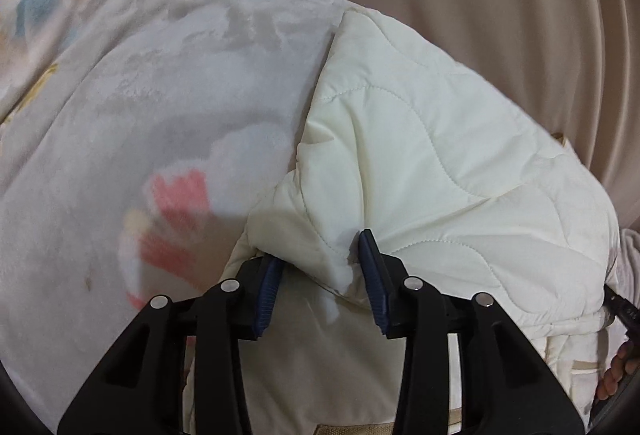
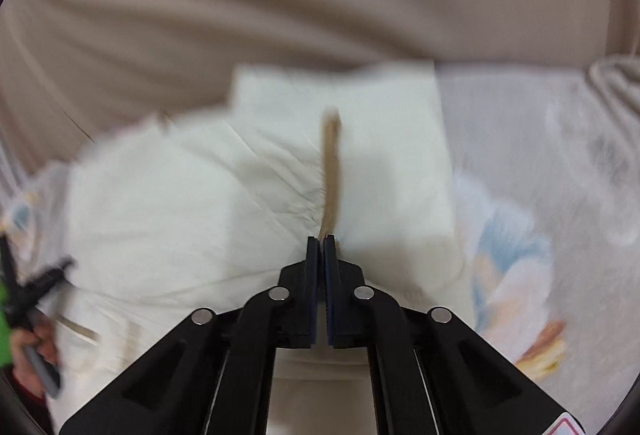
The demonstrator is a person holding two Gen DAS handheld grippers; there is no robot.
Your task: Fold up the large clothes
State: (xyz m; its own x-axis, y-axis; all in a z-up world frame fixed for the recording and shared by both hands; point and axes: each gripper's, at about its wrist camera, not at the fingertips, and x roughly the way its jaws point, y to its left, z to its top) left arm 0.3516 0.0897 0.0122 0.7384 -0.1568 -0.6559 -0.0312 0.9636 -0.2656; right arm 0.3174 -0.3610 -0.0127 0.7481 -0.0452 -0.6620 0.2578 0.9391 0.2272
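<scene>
Currently mid-fold: the cream quilted jacket (image 1: 420,139) lies bunched on a floral blanket (image 1: 120,107). Left gripper (image 1: 322,275) fingers pinch a thick fold of its edge. Right gripper (image 2: 320,247) fingers are pressed together on the tan trim (image 2: 330,171). Next move likely needs both edges carried across together, keeping the fabric taut.

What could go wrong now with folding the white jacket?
The left gripper has only a small bunch of the white jacket between its pads, so it might slip out. The right gripper is shut on a thin tan edge; pulling could tug that edge loose or drag the jacket crooked on the blanket.
</scene>
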